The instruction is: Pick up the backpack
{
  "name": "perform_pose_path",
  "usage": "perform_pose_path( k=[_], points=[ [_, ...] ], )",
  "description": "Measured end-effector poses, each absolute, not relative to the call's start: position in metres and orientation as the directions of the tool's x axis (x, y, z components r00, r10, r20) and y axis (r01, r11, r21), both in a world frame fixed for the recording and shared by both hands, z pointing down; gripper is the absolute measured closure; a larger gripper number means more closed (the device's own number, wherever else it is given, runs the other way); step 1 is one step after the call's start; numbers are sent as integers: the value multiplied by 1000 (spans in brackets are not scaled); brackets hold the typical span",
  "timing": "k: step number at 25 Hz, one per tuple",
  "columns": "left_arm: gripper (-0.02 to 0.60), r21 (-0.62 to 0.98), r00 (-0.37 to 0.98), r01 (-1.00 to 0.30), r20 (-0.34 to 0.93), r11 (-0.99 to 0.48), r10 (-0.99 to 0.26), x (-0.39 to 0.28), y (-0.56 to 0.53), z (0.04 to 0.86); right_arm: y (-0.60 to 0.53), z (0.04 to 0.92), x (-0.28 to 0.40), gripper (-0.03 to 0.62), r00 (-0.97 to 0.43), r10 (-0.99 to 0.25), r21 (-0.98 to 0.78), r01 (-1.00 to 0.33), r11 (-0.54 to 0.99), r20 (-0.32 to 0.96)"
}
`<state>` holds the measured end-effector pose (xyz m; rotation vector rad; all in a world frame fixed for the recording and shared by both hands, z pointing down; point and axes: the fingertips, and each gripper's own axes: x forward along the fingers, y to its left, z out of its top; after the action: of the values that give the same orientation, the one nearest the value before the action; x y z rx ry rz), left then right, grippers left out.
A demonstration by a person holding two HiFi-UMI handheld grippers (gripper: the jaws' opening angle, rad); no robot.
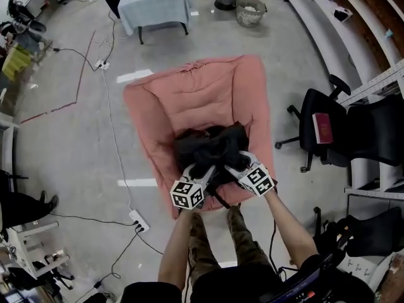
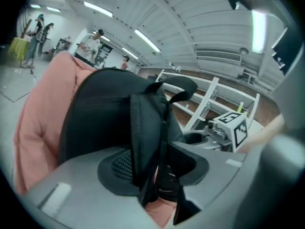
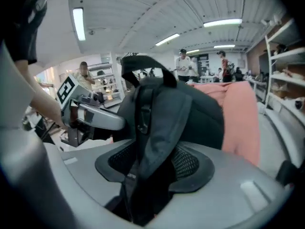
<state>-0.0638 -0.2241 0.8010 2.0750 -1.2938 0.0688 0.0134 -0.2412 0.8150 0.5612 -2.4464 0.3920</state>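
Note:
A black backpack [image 1: 211, 147] lies on a big pink cushion [image 1: 196, 93] on the floor. My left gripper [image 1: 201, 170] and right gripper [image 1: 231, 164] both reach into its near end, side by side. In the left gripper view a black shoulder strap [image 2: 147, 132] hangs down between the spread pads of my left gripper [image 2: 157, 168], and the backpack [image 2: 105, 113] bulks behind it. In the right gripper view the other strap [image 3: 152, 128] runs loosely between the wide-apart pads of my right gripper [image 3: 152, 163]. Both grippers are open with a strap between the jaws.
A black office chair [image 1: 328, 128] with a red book [image 1: 322, 127] on its seat stands to the right. A cloth-covered table [image 1: 154, 5] and a basket [image 1: 250, 11] are beyond the cushion. Cables and a power strip [image 1: 137, 221] lie at the left. The person's legs stand just behind the cushion.

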Motion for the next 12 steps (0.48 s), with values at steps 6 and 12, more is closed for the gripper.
perform_pose_path(
  k=[6, 12],
  points=[
    [425, 513, 648, -731, 316, -450, -693, -35, -215, 848, -199, 881, -5, 382, -799, 17, -308, -211, 928, 601],
    [489, 569, 752, -620, 235, -540, -616, -12, -209, 892, -197, 916, 0, 418, -872, 51, -424, -185, 886, 487]
  ],
)
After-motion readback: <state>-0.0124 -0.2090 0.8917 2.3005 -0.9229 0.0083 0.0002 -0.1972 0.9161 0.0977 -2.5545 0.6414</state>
